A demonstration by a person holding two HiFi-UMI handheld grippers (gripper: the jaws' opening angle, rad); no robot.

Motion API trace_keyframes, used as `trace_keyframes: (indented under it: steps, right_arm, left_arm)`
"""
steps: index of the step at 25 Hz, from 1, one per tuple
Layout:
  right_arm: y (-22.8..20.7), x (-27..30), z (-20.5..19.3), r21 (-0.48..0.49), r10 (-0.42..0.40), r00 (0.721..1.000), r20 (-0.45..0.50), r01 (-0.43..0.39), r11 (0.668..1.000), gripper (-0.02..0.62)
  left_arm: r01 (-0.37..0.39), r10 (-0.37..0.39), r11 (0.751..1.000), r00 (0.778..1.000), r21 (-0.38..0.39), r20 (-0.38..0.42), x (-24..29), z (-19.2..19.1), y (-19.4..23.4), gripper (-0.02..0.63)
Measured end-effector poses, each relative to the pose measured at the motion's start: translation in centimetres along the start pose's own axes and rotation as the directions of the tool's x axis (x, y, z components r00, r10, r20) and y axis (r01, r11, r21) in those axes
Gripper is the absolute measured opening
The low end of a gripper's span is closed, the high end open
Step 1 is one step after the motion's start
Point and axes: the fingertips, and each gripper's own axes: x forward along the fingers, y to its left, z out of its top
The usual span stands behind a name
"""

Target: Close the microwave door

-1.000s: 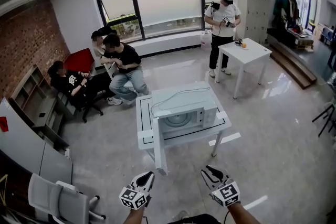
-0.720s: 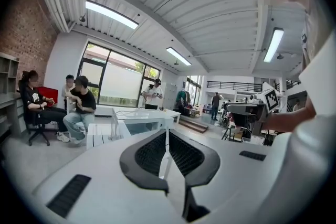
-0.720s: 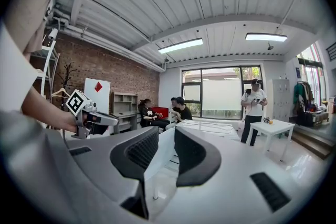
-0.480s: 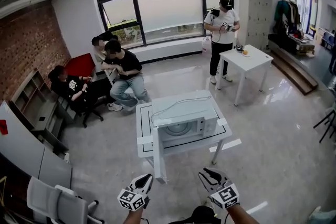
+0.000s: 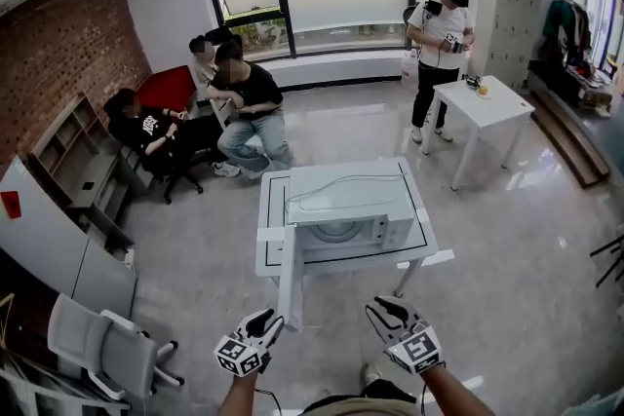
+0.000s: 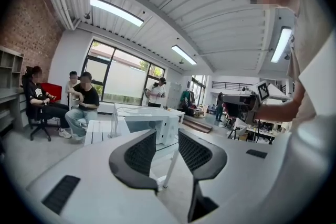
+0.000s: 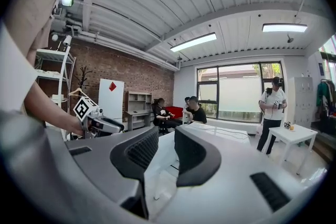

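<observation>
The white microwave (image 5: 341, 209) stands on a white table (image 5: 268, 258) in the middle of the room. Its door (image 5: 291, 273) is swung wide open and sticks out toward me. My left gripper (image 5: 265, 321) is just below and left of the door's free end, apart from it. Its jaws are opening, with nothing between them (image 6: 167, 152). My right gripper (image 5: 383, 310) hovers to the right of the door, open and empty (image 7: 165, 157). In the left gripper view the microwave (image 6: 152, 126) lies ahead, beyond the jaws.
Several people (image 5: 239, 102) sit at the back left near a red seat. Another person (image 5: 444, 44) stands beside a second white table (image 5: 487, 102) at the back right. A grey office chair (image 5: 107, 356) is at my lower left, and shelves (image 5: 78, 170) line the brick wall.
I have come closer to the table, and both grippers have moved forward toward the open door. The left gripper's jaws, shut before, now stand apart.
</observation>
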Motion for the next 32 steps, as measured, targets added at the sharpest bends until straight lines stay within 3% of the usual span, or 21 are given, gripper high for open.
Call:
trace_keyframes:
  steps: [6,13,23,32]
  right_arm:
    - [-1.3,1.5,-0.4,-0.011,0.051,0.998,-0.035,-0.051,0.999,0.094]
    - [-0.3,2.9,-1.1,-0.003,0.098,0.995,-0.027,-0.098,0.995,0.094]
    - [-1.8,2.8,-1.9,0.038,0.087,0.996,-0.032,-0.086,0.996,0.094]
    - [-4.6,2.2,-2.8,0.044,0.088,0.995,-0.041,-0.087,0.995,0.094]
  left_arm:
    - [-0.061,0.057,0.998,0.993,-0.029,-0.1,1.0,-3.9,2.2,0.206]
    - [-0.081,0.066,0.995,0.974,-0.061,-0.216,2.0,-8.8,3.6,0.247]
    - [-0.018,-0.009,0.994,0.972,-0.112,-0.234,3.4,-10.1,1.9,0.249]
    - [0.094,-0.122,0.989,0.958,-0.118,-0.26,6.8,-10.2,-1.7,0.247]
